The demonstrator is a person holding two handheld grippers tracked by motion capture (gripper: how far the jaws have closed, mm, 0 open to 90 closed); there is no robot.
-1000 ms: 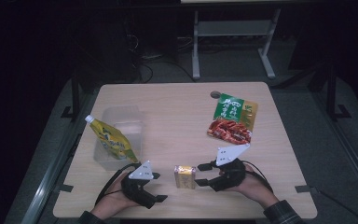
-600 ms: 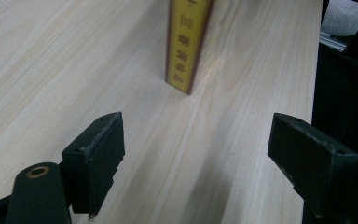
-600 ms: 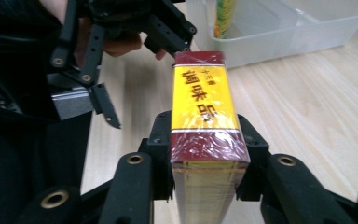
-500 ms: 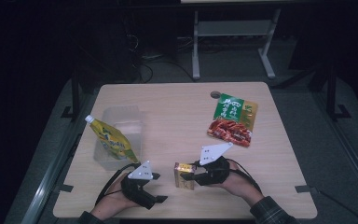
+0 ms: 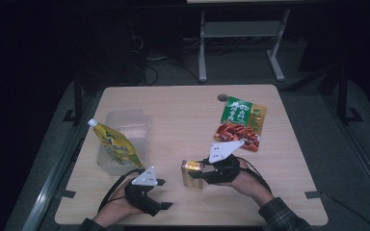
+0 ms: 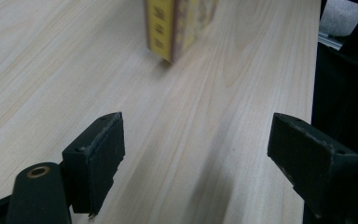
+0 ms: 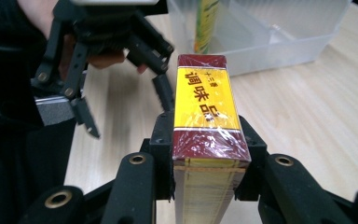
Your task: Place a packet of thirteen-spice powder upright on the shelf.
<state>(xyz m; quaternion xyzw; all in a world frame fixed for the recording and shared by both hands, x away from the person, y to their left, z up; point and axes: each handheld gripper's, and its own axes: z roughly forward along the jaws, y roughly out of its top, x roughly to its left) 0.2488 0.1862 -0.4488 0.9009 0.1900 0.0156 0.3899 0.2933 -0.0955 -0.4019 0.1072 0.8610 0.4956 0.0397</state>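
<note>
A small yellow and dark-red box (image 5: 189,179) is near the table's front middle, and my right gripper (image 5: 196,174) is shut on it. In the right gripper view the box (image 7: 207,107) sits clamped between both pads of the right gripper (image 7: 205,156), whose jaws have just closed on it. In the left gripper view the box (image 6: 177,23) looks tilted, its lower corner close to the wood. My left gripper (image 5: 165,194) rests at the front left, its pads wide apart and nothing between them (image 6: 196,154). It faces the box from a short way off (image 7: 128,107).
A clear plastic bin (image 5: 135,120) at the left holds a yellow spout pouch (image 5: 115,144). A green and red snack bag (image 5: 241,122) lies at the right back. The table's front edge (image 5: 188,222) runs just behind both hands.
My right gripper moved left onto the box and shut on it; a second ago it stood beside the box. The left gripper stayed put.
</note>
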